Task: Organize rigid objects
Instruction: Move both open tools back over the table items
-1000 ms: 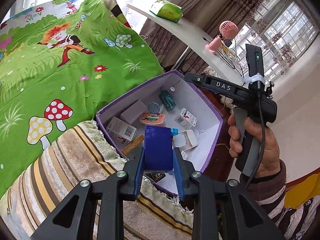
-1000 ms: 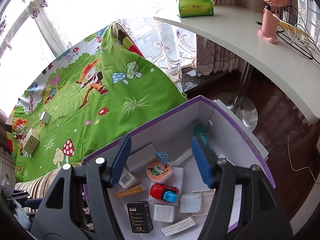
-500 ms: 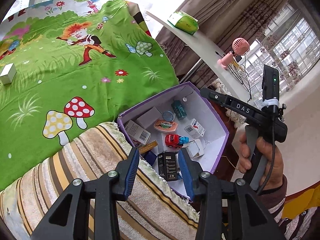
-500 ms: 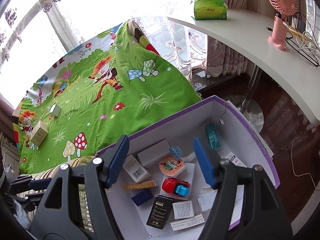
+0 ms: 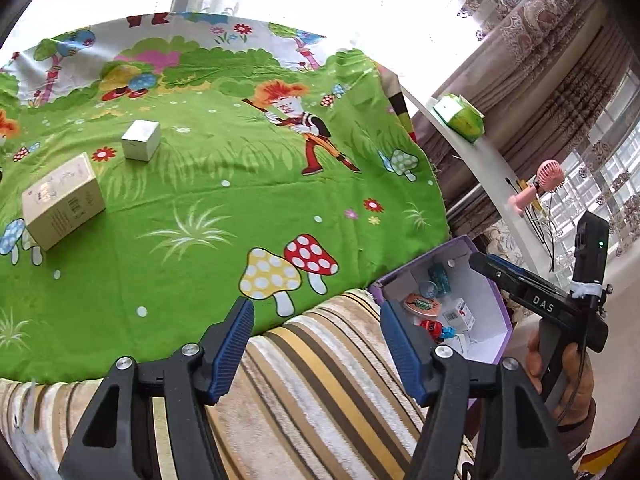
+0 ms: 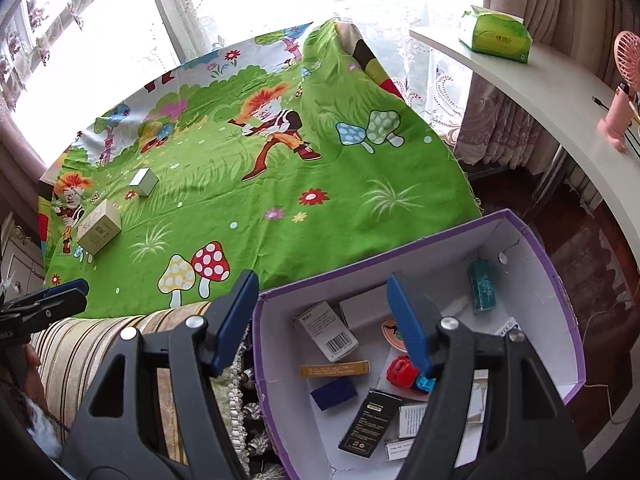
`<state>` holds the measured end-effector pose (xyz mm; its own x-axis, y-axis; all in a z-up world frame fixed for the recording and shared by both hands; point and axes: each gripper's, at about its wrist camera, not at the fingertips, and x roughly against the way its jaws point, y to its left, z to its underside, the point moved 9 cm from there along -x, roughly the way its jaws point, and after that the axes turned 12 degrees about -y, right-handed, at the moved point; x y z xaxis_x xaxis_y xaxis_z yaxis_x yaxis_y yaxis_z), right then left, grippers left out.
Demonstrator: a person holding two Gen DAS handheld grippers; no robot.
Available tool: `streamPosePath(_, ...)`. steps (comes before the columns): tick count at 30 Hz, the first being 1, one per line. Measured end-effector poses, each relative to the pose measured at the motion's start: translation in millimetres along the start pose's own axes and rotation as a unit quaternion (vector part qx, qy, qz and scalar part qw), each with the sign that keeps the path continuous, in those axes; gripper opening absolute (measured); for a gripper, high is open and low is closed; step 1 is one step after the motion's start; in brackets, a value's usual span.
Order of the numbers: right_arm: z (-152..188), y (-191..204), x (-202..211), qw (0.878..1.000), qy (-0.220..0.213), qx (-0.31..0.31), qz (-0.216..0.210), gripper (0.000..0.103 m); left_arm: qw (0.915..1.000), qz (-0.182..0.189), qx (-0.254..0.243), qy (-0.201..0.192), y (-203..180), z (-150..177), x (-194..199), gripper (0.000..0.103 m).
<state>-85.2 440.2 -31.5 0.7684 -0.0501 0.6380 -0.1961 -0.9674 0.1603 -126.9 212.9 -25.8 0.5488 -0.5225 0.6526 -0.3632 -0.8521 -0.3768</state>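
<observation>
Both the left gripper (image 5: 316, 344) and right gripper (image 6: 322, 318) gape wide, holding nothing. The dark blue box (image 6: 333, 393) lies in the purple storage box (image 6: 560, 300), lower centre of the right view. Two cartons, a beige carton (image 5: 62, 200) and a white cube box (image 5: 141, 140), sit at the left view's upper left.

Matt printed cloth sheet (image 5: 224, 216), fuzzy striped blanket (image 5: 320, 392), cardboard box (image 6: 560, 320), ribbed tool pads (image 5: 234, 346).

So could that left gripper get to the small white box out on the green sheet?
Probably yes. The left gripper is open and empty, facing the green sheet, and nothing lies between it and the small white box.
</observation>
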Motion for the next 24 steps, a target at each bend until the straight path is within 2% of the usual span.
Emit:
streamPosePath(3,-8,19,-6,1.0,-0.002,0.012,-0.01,0.071,0.9992,-0.034,0.006,-0.019,28,-15,7,0.075)
streamPosePath(7,-20,41,-15,0.999,-0.006,0.029,-0.019,0.08,0.9953,-0.079,0.037,-0.043,70,-36,14,0.083)
streamPosePath(13,-31,70,-35,0.999,0.001,0.044,-0.029,0.084,0.9812,-0.165,0.077,-0.062,128,-58,15,0.088)
streamPosePath(18,-38,89,-50,0.998,0.005,0.05,-0.037,0.086,0.9706,-0.209,0.094,-0.075,160,-72,10,0.09)
streamPosePath(24,-48,105,-72,0.998,0.012,0.047,-0.043,0.088,0.9559,-0.243,0.139,-0.087,197,-85,3,0.102)
